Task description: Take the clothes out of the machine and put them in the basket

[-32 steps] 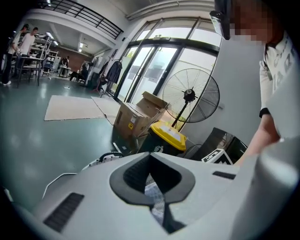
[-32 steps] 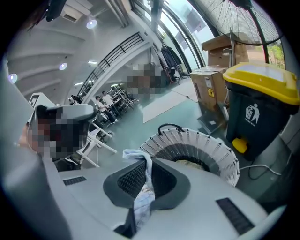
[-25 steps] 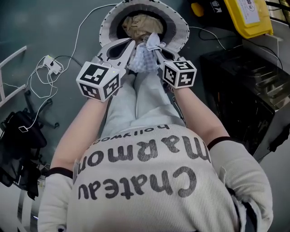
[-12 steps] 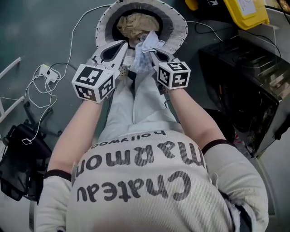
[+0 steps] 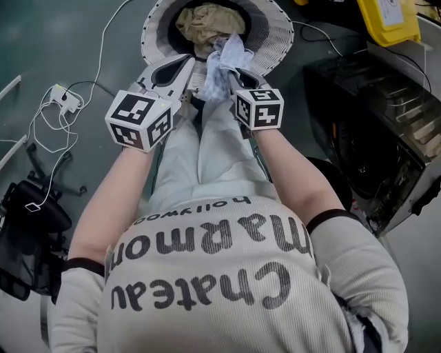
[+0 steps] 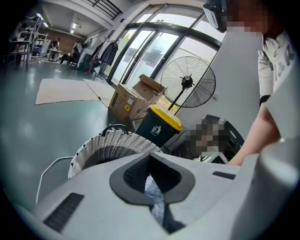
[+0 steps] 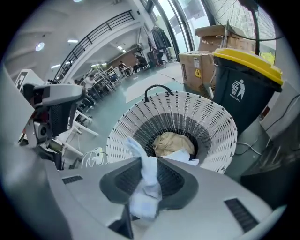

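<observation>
Over the white basket (image 5: 272, 48), you hold a blue cloth (image 5: 224, 62) with both grippers. Your right gripper (image 5: 233, 74) pinches the cloth between its jaws, and those jaws have just been opening a tiny bit. Your left gripper (image 5: 194, 63) has its jaws close together, with a bit of the same cloth between them. The blue cloth hangs above the basket's near rim. A tan cloth (image 5: 203, 21) lies down inside the basket.

My left tongs (image 5: 187, 65) and right tongs (image 5: 233, 74) sink toward the basket (image 5: 275, 38); the right jaws have just been opening, blue cloth (image 5: 222, 62) between them.
</observation>
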A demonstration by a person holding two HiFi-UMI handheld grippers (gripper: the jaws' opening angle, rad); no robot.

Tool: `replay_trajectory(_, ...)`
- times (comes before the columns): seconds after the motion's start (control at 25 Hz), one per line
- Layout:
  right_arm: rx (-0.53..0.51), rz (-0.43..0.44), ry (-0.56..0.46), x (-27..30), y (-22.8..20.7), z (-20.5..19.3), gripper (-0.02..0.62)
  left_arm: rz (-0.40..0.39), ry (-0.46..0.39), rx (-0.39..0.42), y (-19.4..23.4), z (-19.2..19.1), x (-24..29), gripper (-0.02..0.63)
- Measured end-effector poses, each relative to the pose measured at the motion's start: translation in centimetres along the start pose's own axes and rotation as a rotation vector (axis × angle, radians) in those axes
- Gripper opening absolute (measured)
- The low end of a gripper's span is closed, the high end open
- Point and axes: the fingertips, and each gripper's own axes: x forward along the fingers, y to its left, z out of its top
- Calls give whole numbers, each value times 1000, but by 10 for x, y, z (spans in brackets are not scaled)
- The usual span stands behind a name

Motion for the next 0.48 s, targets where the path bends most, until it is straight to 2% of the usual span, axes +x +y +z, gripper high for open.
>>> replay_trajectory(0.04, 4, -2, 22, 1, -1, -6, 149, 0, -1, -3, 0, 1, 0, 8)
replay_trajectory(0.08, 8, 1, 47, 3, -2, -12, 206, 0, -2, -4, 1, 1, 0, 8)
replay_trajectory(0.16, -3, 10, 92, 7, -2, -22, 212, -1, -2, 0, 2, 2, 1, 8)
replay_trajectory(0.28, -55, 15, 173, 15, -2, -37, 279, -3, -3, 3, 4, 2, 2, 8)
replay_trajectory(0.4, -108, 6, 244, 22, -4, -50, 277, 0, 0, -10, 8, -2, 2, 8)
replay_trajectory(0.48, -134, 6, 261, 24, -4, -51, 231, 3, 2, -17, 11, -4, 1, 8)
